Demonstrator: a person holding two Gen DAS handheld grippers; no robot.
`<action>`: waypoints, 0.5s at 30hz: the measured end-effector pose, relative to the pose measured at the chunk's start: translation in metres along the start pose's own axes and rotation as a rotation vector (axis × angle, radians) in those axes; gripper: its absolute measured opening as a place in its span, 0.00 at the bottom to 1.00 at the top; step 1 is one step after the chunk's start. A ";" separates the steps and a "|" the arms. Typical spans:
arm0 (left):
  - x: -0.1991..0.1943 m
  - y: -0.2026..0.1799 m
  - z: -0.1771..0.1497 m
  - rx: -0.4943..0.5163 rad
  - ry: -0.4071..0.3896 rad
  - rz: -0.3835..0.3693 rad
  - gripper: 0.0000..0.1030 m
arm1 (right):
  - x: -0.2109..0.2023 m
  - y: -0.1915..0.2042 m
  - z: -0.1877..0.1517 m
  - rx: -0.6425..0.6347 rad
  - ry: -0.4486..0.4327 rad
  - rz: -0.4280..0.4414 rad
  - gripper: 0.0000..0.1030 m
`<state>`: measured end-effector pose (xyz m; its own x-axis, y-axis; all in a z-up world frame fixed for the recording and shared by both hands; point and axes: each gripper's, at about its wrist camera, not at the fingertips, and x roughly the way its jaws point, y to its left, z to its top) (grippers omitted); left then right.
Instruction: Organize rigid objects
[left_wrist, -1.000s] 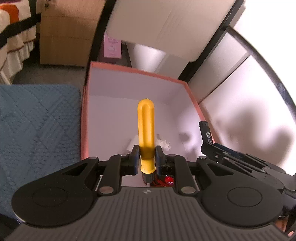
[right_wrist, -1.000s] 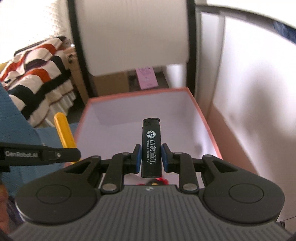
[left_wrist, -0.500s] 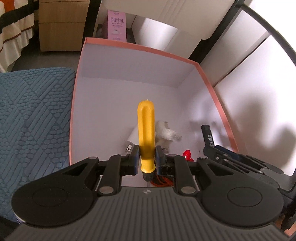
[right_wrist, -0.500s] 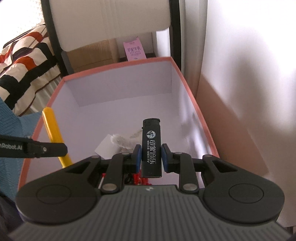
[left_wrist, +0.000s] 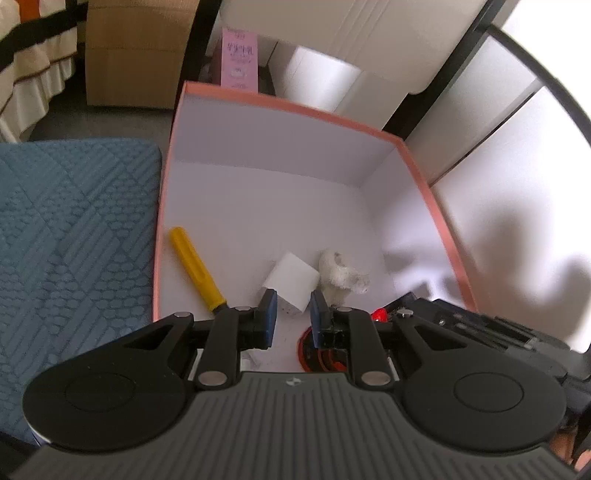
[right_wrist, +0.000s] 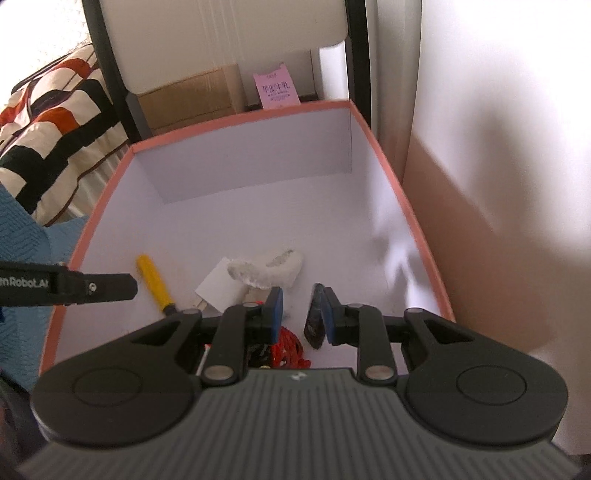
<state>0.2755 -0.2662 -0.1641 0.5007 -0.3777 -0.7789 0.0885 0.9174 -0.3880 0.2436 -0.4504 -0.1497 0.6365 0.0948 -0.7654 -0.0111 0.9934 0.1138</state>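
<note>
Both claws hover over a pink-rimmed box (left_wrist: 439, 206) with a white inside; the left claw (left_wrist: 291, 314) is apart and holds nothing; the yellow-handled tool (left_wrist: 195, 269) lies on the box floor near the left wall; the right claw (right_wrist: 299, 314) is apart too — the black lighter (right_wrist: 314, 317) leans against its right finger, tilted, beside a white cube (left_wrist: 291, 284), fluffy white piece (left_wrist: 341, 277) and red item (right_wrist: 288, 347).
</note>
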 end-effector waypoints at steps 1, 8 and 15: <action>-0.007 0.000 0.001 0.006 -0.013 0.000 0.21 | -0.006 0.001 0.003 0.003 -0.011 0.003 0.26; -0.079 -0.013 0.007 0.097 -0.140 -0.013 0.24 | -0.066 0.019 0.025 0.020 -0.133 0.043 0.26; -0.148 -0.014 0.002 0.131 -0.238 -0.041 0.28 | -0.122 0.043 0.030 0.016 -0.213 0.057 0.26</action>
<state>0.2022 -0.2227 -0.0423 0.6811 -0.3890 -0.6203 0.2155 0.9162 -0.3380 0.1891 -0.4211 -0.0325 0.7835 0.1339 -0.6068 -0.0407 0.9855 0.1650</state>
